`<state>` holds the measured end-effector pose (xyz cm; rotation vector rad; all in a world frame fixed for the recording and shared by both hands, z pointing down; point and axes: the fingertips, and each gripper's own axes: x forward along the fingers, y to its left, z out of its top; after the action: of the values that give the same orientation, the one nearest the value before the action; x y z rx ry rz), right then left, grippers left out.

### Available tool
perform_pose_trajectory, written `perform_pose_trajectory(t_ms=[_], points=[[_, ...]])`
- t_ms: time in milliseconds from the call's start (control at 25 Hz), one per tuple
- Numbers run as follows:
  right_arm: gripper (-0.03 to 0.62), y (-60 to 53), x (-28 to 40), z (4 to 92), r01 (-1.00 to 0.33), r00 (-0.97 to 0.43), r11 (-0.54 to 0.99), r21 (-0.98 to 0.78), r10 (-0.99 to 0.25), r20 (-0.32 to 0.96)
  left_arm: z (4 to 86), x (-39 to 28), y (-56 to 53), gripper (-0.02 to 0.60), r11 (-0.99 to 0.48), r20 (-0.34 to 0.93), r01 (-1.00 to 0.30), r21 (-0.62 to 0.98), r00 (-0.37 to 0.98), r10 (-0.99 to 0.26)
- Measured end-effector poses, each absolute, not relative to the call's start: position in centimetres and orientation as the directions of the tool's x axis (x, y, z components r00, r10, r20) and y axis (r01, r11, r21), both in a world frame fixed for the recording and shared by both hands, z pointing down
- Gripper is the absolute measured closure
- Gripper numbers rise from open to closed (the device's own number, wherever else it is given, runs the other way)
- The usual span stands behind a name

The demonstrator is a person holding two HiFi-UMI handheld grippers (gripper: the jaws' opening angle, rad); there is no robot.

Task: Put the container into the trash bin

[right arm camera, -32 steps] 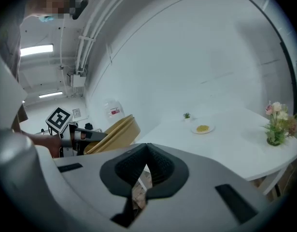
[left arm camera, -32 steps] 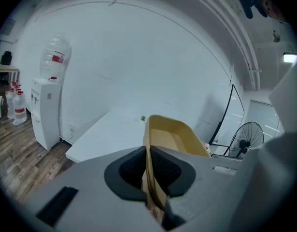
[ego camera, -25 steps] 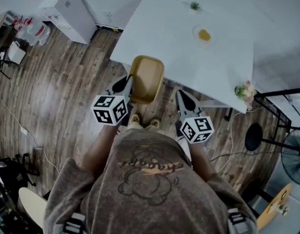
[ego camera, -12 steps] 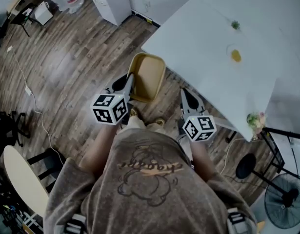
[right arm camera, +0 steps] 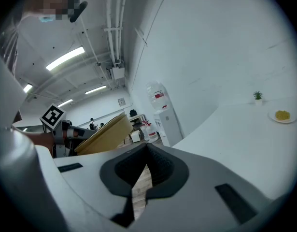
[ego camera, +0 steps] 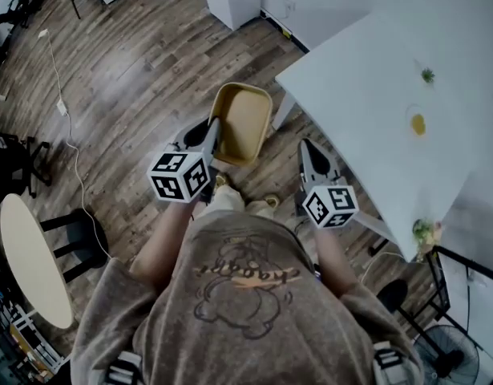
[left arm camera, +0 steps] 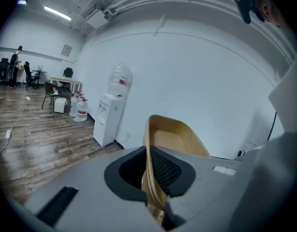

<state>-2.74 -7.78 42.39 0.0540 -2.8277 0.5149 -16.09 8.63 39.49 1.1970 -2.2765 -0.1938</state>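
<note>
A tan, empty, rectangular container (ego camera: 242,123) hangs over the wooden floor in front of the person. My left gripper (ego camera: 212,137) is shut on its left rim. In the left gripper view the thin rim (left arm camera: 149,178) runs between the pads and the container's hollow (left arm camera: 175,137) faces right. My right gripper (ego camera: 309,154) is shut with nothing in it, a hand's width right of the container and apart from it. The right gripper view shows those jaws (right arm camera: 147,166) closed, with the container (right arm camera: 102,135) to their left. No trash bin shows in any view.
A white table (ego camera: 374,95) fills the right side, bearing a plate of yellow food (ego camera: 418,123) and a small plant (ego camera: 427,75). A water dispenser (left arm camera: 109,117) stands by the far wall. At the left are a round table (ego camera: 30,263), a black stool (ego camera: 74,231) and a floor cable (ego camera: 70,127).
The person has turned left: the white table has slid to the right of the head view and more wooden floor shows. Both grippers and the held container keep their places before the body.
</note>
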Motion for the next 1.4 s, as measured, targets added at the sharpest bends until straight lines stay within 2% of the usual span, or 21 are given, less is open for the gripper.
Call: perform_pose_trajectory(t_ms=[640,1400], points=[[0.592,-6.0,-9.8,45.4,-0.075,-0.955,0.93,-0.361,0.038,0.295,42.4,-23.5,10.4,0.565,0.627,0.429,-0.672,0.394,-0.468,-0.772],[0.592,-6.8,-17.6,55.5,-0.118,-0.923,0.914,-0.387,0.043,0.383,54.1,-31.5,9.4,0.563,0.658,0.518,-0.623,0.424,-0.429,-0.74]])
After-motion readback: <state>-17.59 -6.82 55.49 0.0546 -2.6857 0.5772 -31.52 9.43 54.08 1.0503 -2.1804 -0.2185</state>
